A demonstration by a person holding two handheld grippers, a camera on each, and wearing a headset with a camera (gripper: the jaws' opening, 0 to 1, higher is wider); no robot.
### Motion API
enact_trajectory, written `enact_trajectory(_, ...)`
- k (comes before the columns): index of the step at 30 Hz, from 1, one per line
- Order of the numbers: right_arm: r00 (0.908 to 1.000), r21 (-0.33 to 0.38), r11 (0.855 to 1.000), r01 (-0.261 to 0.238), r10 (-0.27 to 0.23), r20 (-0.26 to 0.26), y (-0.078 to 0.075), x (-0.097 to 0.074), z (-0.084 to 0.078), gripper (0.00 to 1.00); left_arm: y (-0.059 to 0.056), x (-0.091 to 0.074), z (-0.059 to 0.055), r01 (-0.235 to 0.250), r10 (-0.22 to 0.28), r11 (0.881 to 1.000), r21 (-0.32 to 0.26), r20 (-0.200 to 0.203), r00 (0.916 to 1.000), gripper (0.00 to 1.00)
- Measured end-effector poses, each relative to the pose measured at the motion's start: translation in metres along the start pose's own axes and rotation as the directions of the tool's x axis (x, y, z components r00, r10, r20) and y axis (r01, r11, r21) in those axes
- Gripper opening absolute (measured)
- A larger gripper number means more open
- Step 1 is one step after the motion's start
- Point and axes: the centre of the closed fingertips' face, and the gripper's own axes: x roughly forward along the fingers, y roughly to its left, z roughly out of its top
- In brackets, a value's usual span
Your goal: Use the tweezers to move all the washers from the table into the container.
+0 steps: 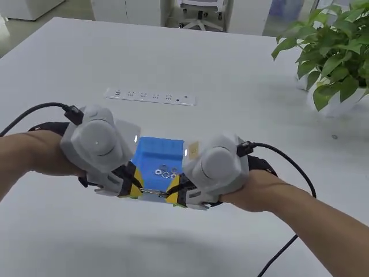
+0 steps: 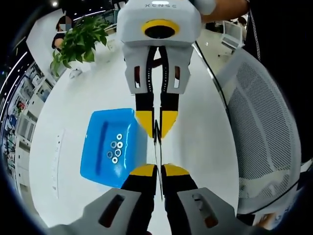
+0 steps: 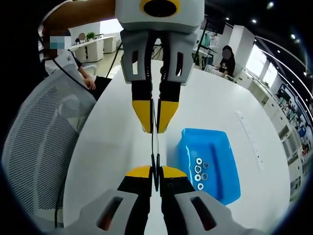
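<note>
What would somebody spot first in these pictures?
The bright blue container in the middle of the white table, with little silver washers inside. Just in front of it, the left gripper and right gripper meet nose to nose, both pinching thin tweezers between them. A leafy green plant stands at the far right.

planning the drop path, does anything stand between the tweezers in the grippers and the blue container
Nothing visible does. The thin metal tweezers, clamped between the left gripper and the right gripper, sit right beside the open blue plastic container, with bare white table between them. Small metal washers lie inside it.
</note>
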Motion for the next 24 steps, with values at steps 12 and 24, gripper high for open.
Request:
enact_trajectory(12,0.9993,0.016,1.000,-0.019,0.019,-0.033,0.022,0.019,-0.017,0.06,-0.017,0.026,-0.016,0.025,-0.026,1.000,-0.013,-0.012,0.9996,0.08)
enact_trajectory(24,0.9975,0.039,0.999,-0.036,0.038,-0.059,0.040,0.034,-0.034,0.06,-0.035,0.051,-0.028,0.070,-0.071,0.997,-0.026,-0.008,0.9975,0.08)
